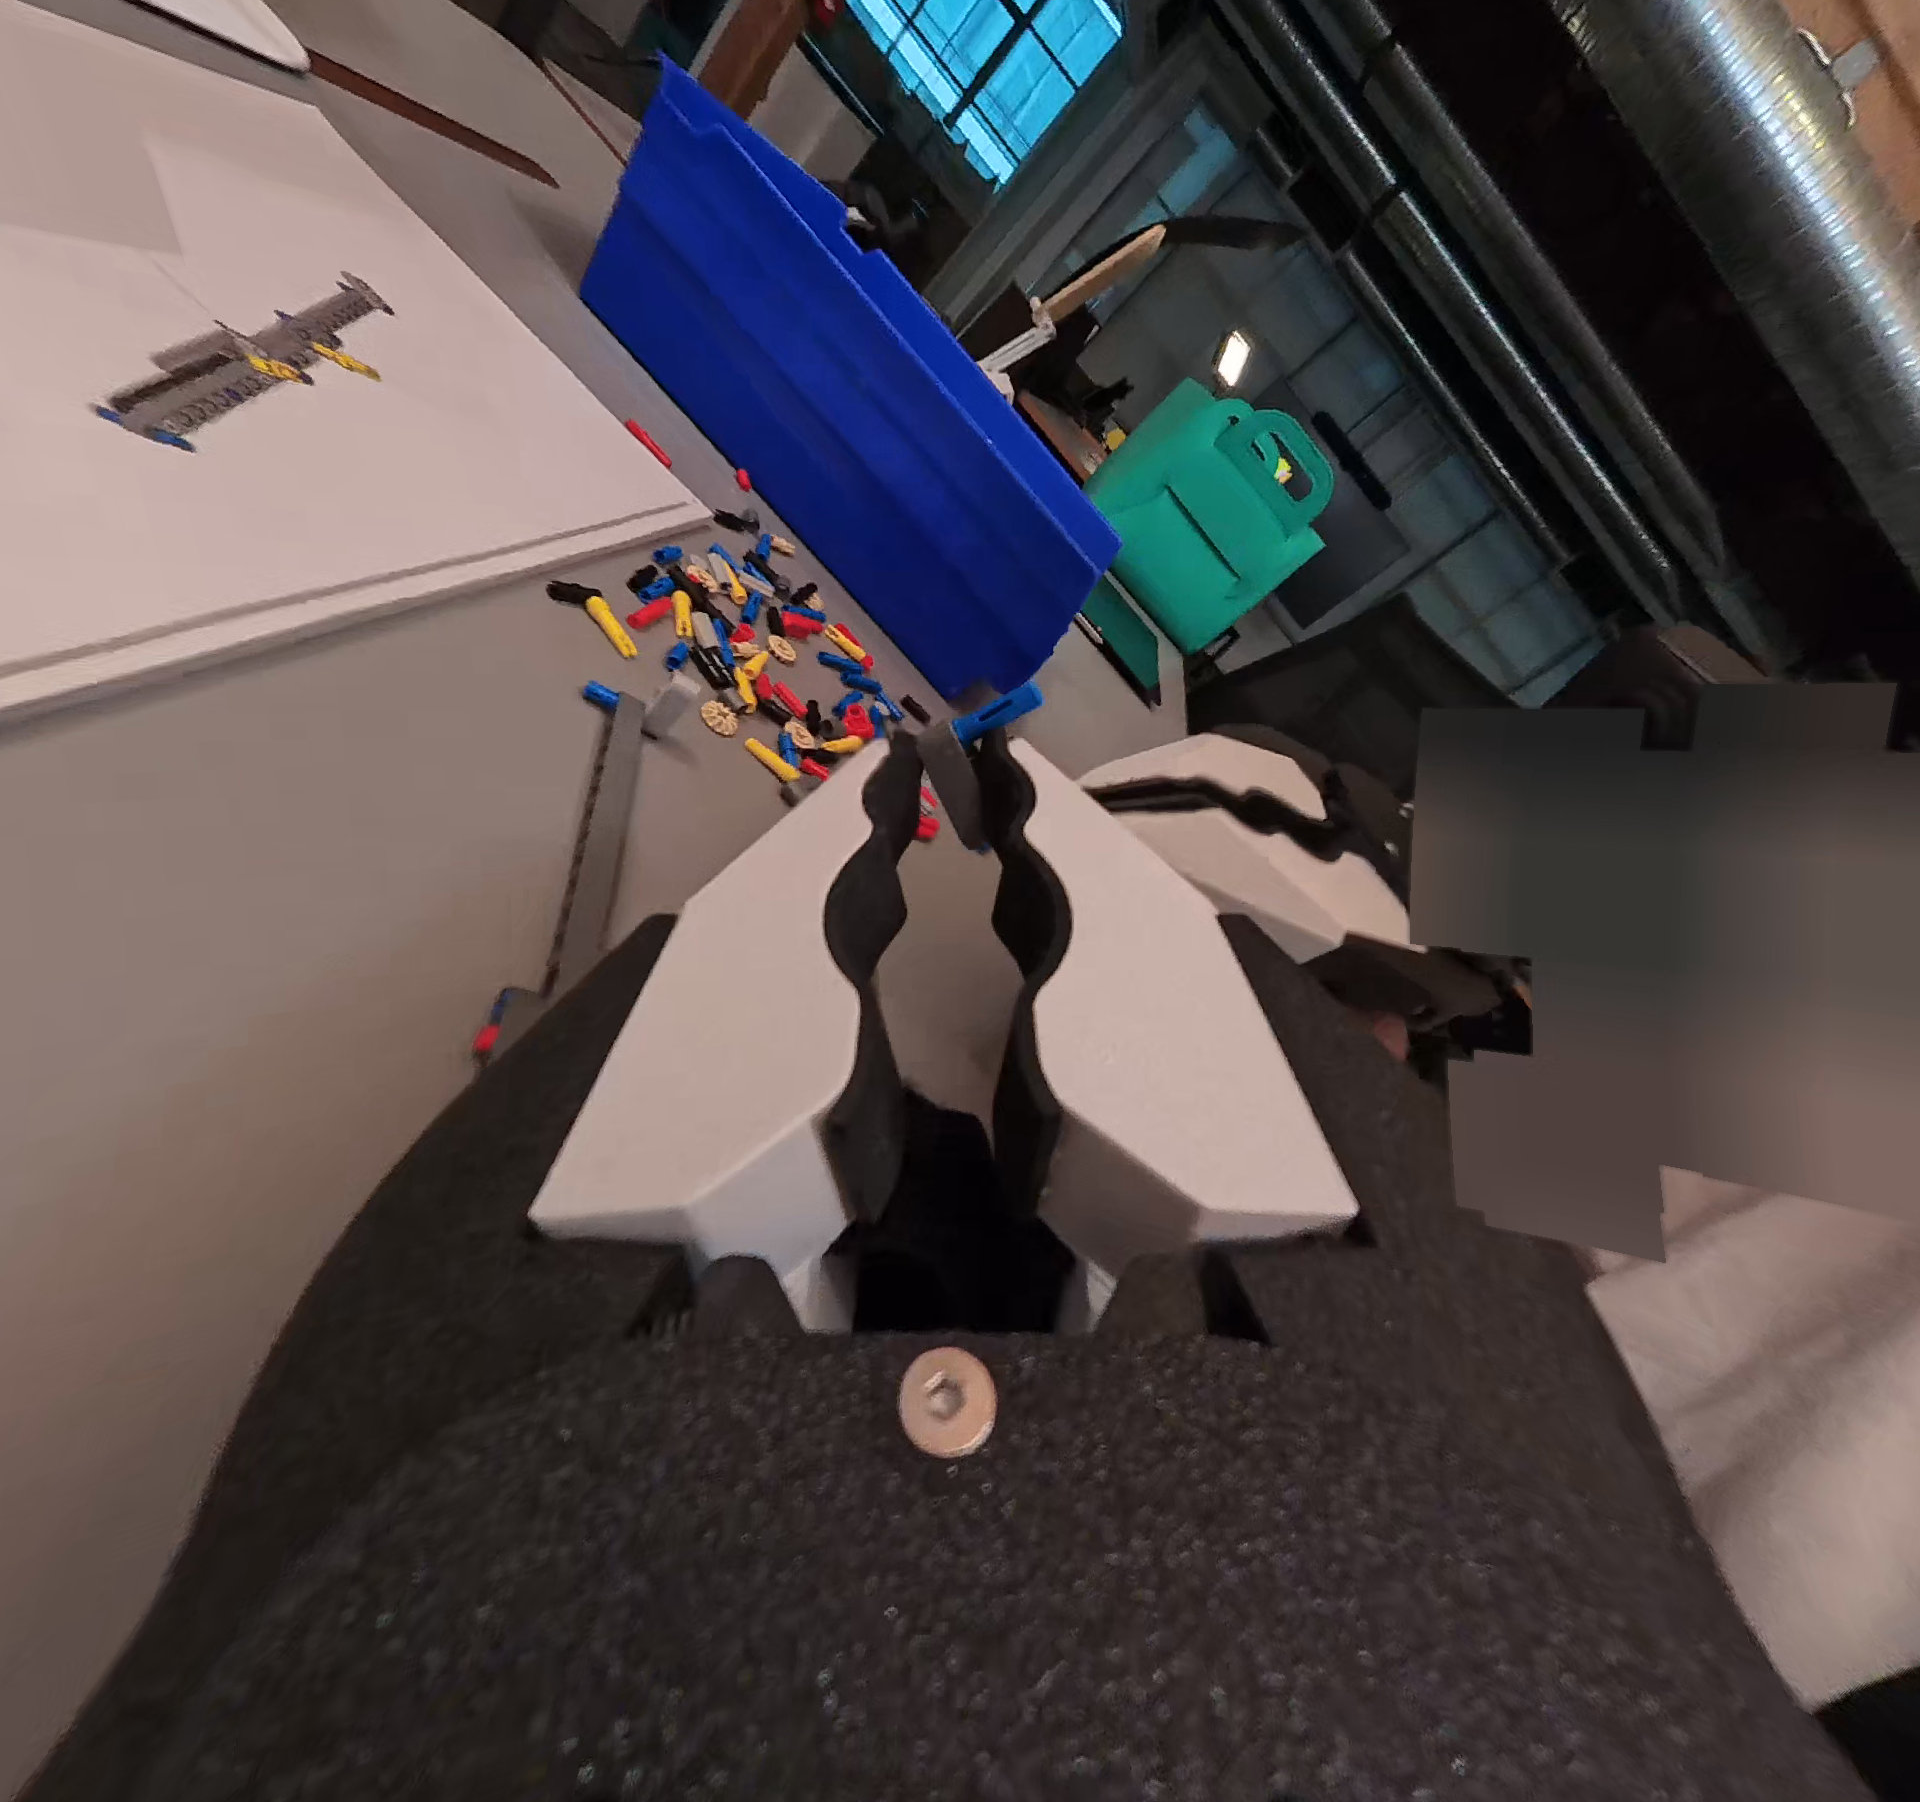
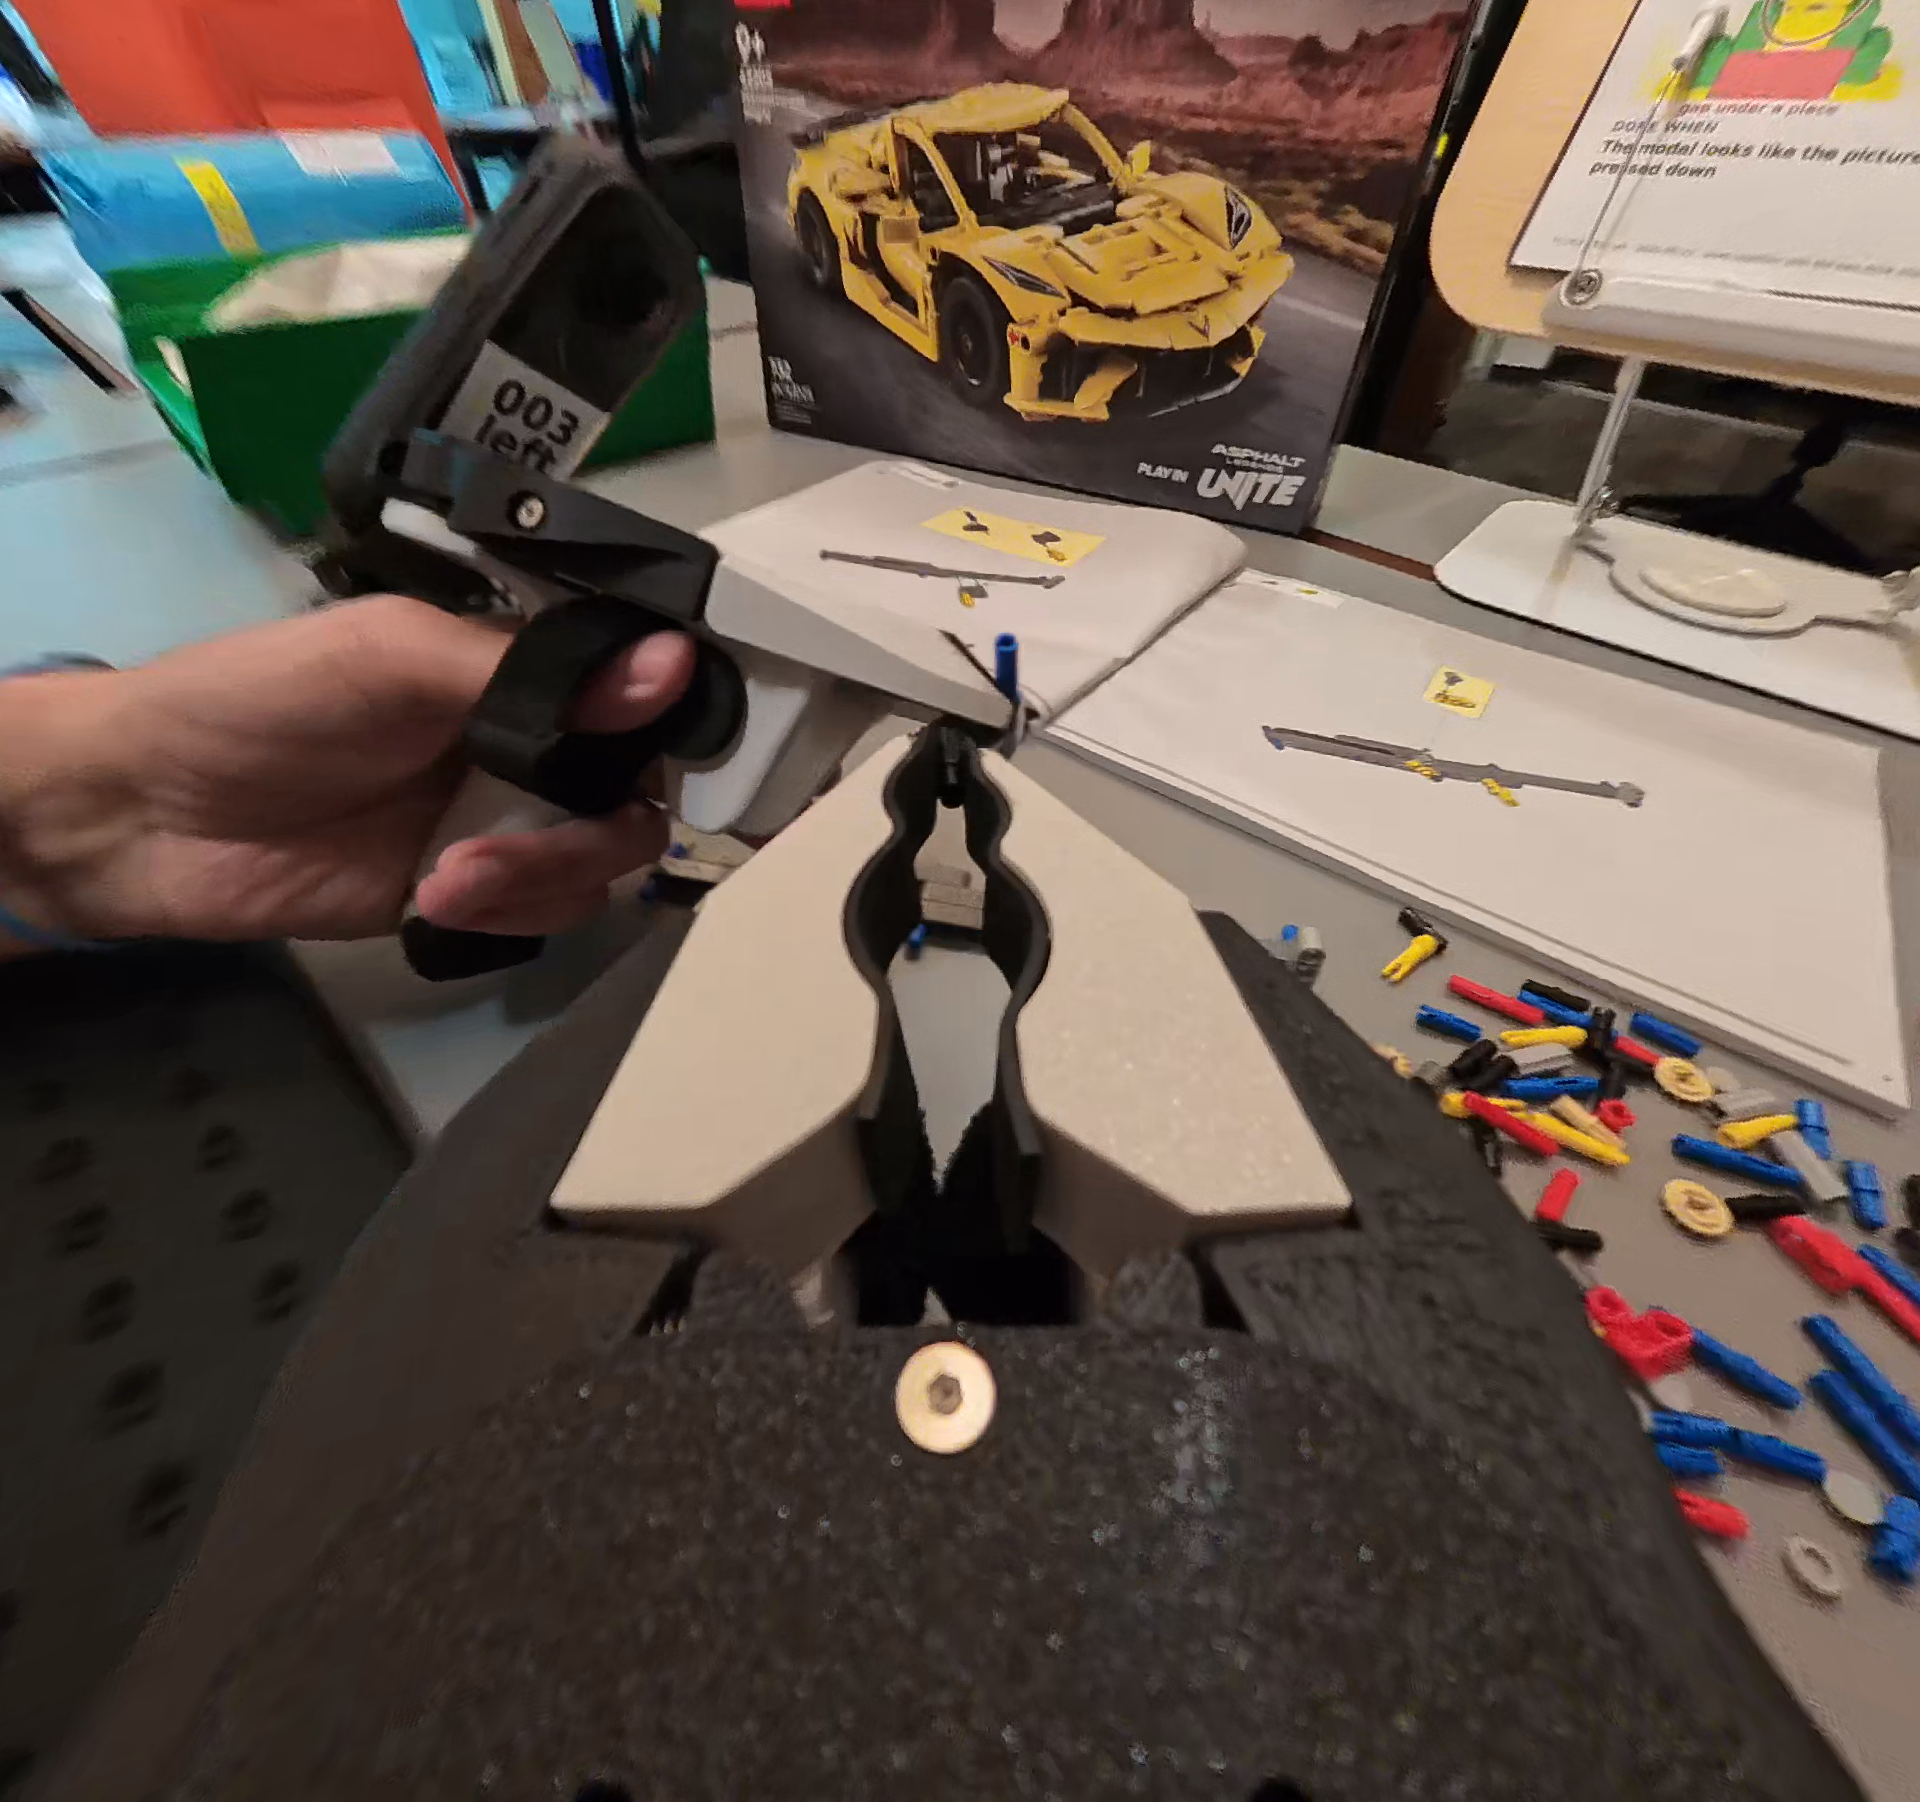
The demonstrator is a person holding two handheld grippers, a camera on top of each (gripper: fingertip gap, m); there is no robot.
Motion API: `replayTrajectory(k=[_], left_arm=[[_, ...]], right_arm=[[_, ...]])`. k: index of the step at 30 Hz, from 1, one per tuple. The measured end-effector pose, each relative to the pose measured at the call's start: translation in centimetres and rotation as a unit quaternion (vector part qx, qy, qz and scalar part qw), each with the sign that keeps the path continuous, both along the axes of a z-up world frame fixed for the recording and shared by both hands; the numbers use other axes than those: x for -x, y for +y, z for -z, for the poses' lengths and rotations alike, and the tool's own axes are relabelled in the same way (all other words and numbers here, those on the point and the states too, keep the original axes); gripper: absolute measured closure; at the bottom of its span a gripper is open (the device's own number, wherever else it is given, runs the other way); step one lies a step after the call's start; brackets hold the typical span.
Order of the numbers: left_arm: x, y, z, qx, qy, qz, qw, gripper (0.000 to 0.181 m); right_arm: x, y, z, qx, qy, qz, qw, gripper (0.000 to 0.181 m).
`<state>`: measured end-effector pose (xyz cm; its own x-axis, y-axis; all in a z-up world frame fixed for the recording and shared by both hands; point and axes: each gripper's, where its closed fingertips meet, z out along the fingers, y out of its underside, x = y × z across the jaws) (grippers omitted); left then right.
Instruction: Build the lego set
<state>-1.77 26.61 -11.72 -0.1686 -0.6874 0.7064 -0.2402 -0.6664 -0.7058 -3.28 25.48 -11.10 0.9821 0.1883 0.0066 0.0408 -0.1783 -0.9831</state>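
Pinching a small grey piece with a blue pin [image 1: 995, 711] between clenched fingers, the left gripper [image 1: 940, 765] meets the right gripper [image 2: 948, 765], clamped on a small black pin [image 2: 949, 778]; keep both aligned and push straight.

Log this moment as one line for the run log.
left hand-held gripper: shut on grey piece with blue pin | right hand-held gripper: shut on small black pin | loose parts pile: on table
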Motion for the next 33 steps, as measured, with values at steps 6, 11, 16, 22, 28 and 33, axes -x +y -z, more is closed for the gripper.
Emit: replayTrajectory(k=[6, 11, 16, 22, 28, 33], left_arm=[[4.1, -0.8, 4.2, -0.271, 0.119, 0.044, 0.954, 0.171], [7.5, -2.5, 7.5, -0.520, 0.203, 0.133, 0.819, 0.171], [8.7, -3.9, 8.6, -0.546, 0.255, 0.224, 0.765, 0.170], [9.5, -4.0, 9.5, -0.562, 0.295, 0.280, 0.720, 0.170], [9.4, -3.8, 8.7, -0.543, 0.320, 0.262, 0.731, 0.161], [10.3, -4.1, 8.5, -0.500, 0.341, 0.234, 0.761, 0.156]], right_arm=[[-0.6, -0.3, 0.4, 0.009, 0.057, -0.018, 0.998, 0.177], [0.2, 0.1, 1.5, 0.035, 0.027, -0.034, 0.998, 0.177], [0.3, 0.1, 1.9, 0.045, 0.029, -0.037, 0.998, 0.177], [0.6, 0.1, 2.1, 0.048, 0.035, -0.047, 0.997, 0.177], [0.7, 0.0, 2.2, 0.051, 0.046, -0.056, 0.996, 0.177], [0.6, -0.1, 1.9, 0.044, 0.058, -0.058, 0.996, 0.177]])
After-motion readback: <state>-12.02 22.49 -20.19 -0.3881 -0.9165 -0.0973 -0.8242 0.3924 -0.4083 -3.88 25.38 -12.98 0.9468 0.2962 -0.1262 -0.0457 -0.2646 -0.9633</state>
